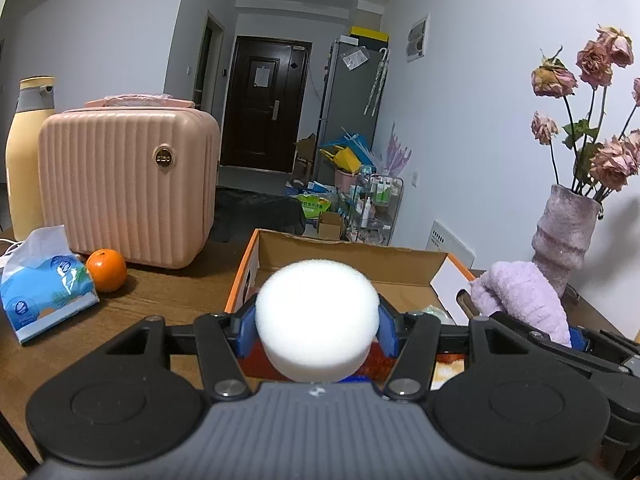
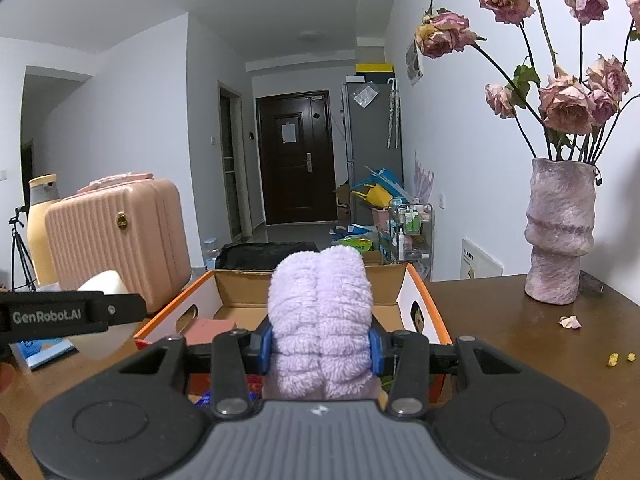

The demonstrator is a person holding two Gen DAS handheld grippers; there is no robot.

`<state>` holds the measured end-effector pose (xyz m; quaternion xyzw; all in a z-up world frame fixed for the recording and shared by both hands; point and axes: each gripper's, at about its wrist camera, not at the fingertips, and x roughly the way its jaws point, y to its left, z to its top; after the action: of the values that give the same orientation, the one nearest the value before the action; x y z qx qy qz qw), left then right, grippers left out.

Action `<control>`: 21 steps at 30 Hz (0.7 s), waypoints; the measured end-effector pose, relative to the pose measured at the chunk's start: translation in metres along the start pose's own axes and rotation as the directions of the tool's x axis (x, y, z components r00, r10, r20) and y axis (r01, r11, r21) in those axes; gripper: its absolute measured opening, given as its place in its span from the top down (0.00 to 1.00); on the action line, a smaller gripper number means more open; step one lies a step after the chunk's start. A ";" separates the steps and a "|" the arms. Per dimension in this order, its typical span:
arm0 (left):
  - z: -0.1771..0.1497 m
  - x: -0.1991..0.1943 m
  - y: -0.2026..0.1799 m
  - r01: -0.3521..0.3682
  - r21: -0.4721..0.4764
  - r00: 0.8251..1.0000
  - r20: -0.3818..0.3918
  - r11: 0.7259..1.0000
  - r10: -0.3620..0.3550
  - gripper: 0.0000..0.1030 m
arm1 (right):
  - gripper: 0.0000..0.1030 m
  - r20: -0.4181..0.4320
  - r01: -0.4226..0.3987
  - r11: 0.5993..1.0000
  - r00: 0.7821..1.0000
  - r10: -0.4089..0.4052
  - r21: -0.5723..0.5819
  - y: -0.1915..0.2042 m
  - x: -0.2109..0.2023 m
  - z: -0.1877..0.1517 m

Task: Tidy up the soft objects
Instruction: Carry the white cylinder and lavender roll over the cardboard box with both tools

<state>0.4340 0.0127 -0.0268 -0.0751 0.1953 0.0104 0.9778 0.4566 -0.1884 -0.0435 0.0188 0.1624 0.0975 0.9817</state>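
The left gripper [image 1: 318, 326] is clamped on a white foam sponge [image 1: 317, 320]. Its two blue pads press the round sponge from both sides, so the jaws stand partly apart, only as wide as the sponge. The sponge is held in the air just above the near edge of the open cardboard box [image 1: 348, 256], which stands on the brown table [image 1: 168, 292].

The right gripper [image 2: 320, 346] is clamped on a rolled lilac towel [image 2: 320, 320]. The blue pads squeeze the fluffy roll at its lower part, and the top of the roll stands up above the fingers. The jaws are again partly apart, with the towel filling the gap. This towel also hangs over the near side of the same box [image 2: 312, 280], and in the left wrist view it shows to the right of the sponge.

Inside the box some flat things lie on the bottom, but I cannot tell what they are.

On the table to the left are a pink case [image 1: 128, 184], an orange [image 1: 106, 276] and a blue tissue pack [image 1: 44, 284]. A vase with dried roses [image 2: 558, 236] stands on the right.
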 end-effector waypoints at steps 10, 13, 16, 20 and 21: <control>0.011 0.025 0.002 -0.008 -0.019 1.000 -0.003 1.000 0.007 0.44 | 0.59 0.007 0.024 1.000 1.000 -0.024 0.001 0.000 0.027 0.009; 0.015 0.033 0.003 -0.008 -0.029 1.000 0.002 1.000 0.008 0.44 | 0.59 0.007 0.031 1.000 0.999 -0.031 -0.002 0.000 0.034 0.011; 0.019 0.040 0.003 -0.010 -0.034 1.000 0.003 0.999 0.010 0.44 | 0.59 0.009 0.041 0.999 0.999 -0.041 -0.001 -0.001 0.041 0.014; 0.025 0.050 0.002 -0.014 -0.038 1.000 0.007 0.999 0.015 0.44 | 0.59 0.015 0.052 0.999 0.999 -0.052 0.001 -0.002 0.050 0.018; 0.026 0.052 0.002 -0.015 -0.039 1.000 0.006 0.999 0.015 0.44 | 0.59 0.017 0.054 0.999 0.998 -0.054 0.002 -0.003 0.053 0.019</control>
<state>0.4920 0.0182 -0.0235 -0.0926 0.1924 0.0218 0.9767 0.5122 -0.1811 -0.0421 0.0163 0.1545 0.0707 0.9853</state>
